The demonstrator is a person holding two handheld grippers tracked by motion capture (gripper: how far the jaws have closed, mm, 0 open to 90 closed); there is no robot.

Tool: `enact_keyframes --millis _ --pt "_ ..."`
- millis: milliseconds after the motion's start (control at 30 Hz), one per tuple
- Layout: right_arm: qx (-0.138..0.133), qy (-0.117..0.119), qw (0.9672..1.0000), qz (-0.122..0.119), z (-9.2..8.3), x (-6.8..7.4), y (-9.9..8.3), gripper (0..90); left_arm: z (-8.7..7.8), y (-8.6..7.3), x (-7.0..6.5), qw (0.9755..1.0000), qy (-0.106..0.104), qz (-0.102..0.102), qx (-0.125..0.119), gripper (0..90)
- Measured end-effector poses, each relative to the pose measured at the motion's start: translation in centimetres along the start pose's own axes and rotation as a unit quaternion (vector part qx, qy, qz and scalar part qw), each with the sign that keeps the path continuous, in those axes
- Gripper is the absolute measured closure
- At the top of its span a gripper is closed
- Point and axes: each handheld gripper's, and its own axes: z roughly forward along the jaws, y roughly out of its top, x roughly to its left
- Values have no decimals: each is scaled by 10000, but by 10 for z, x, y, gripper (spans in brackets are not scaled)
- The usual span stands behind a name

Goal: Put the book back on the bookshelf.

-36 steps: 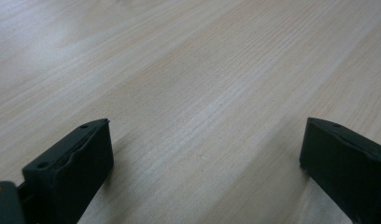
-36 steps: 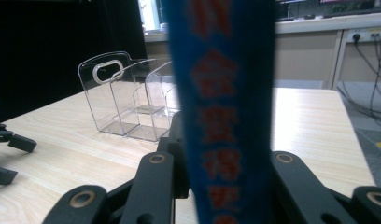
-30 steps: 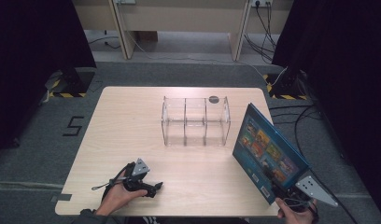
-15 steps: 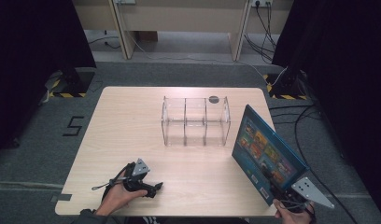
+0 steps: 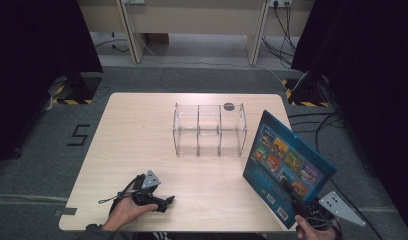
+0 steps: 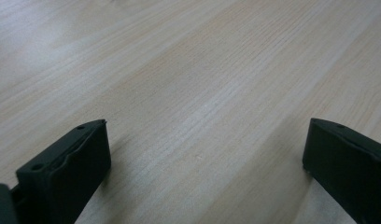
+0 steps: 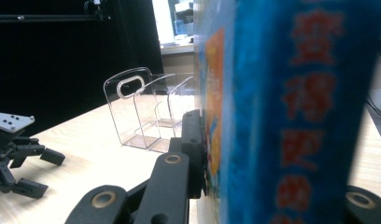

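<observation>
- The wooden table (image 5: 142,130) is the largest thing, pale and rectangular, standing on grey floor with black curtains to either side.
- A blue picture book (image 5: 287,167) is held tilted over the table's front right corner, its cover of small coloured panels facing the clear rack. In the right gripper view the book (image 7: 282,112) stands edge-on, with red characters down its spine.
- A clear plastic rack (image 5: 209,130) with three open compartments stands upright near the table's middle, well apart from the book; a small dark round spot (image 5: 228,106) on the table shows just behind it.
- The right gripper (image 5: 292,192), at the table's front right edge, is pinching the book's lower part; in its own view the jaw at the left presses flat on the cover.
- The left gripper (image 5: 164,202) rests on the table near its front left edge, held by a hand (image 5: 124,212), jaws spread wide with bare wood between them.
</observation>
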Motion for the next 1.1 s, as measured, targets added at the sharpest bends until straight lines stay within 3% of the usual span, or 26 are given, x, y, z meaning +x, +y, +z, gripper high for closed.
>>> enact_keyframes --millis 467,767,1100 --pt "-30 159 9998 -68 3 13 3 817 0 0 0 10000 -20 22 -4 0" --pt "-11 327 9994 -98 14 24 6 819 0 0 0 10000 -32 24 -7 0" --pt "-133 338 9993 -17 30 23 18 820 0 0 -1 10000 -43 35 -7 0"
